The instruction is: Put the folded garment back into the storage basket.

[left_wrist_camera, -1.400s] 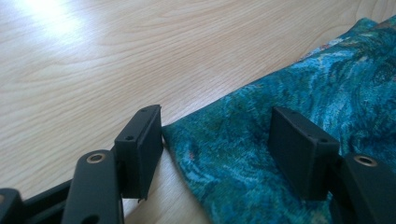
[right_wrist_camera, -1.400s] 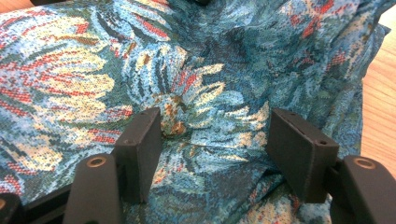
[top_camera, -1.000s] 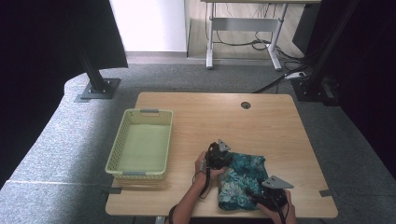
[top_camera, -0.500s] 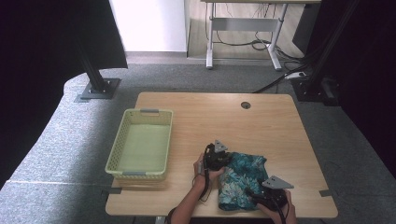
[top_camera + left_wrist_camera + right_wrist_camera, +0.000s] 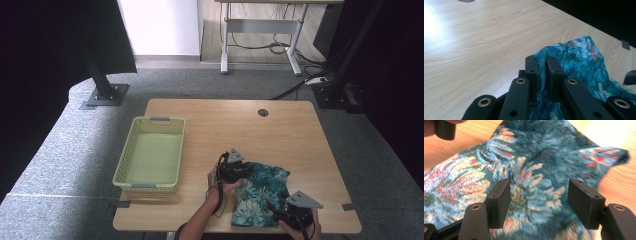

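Pinching one teal cloth [image 5: 262, 192], left tool [image 5: 541, 65] is clamped; right tool [image 5: 539, 202] gapes; one basket [image 5: 123, 167].

Probably a lab: black curtains [image 5: 60, 40], camera stands [image 5: 102, 85]

teal floral cloth [image 5: 262, 192], pale green basket [image 5: 151, 155], light wood table [image 5: 280, 130]

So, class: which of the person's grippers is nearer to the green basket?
Left. The left gripper is shut on the patterned cloth at its edge facing the green basket; the right gripper is open at the cloth's far side.
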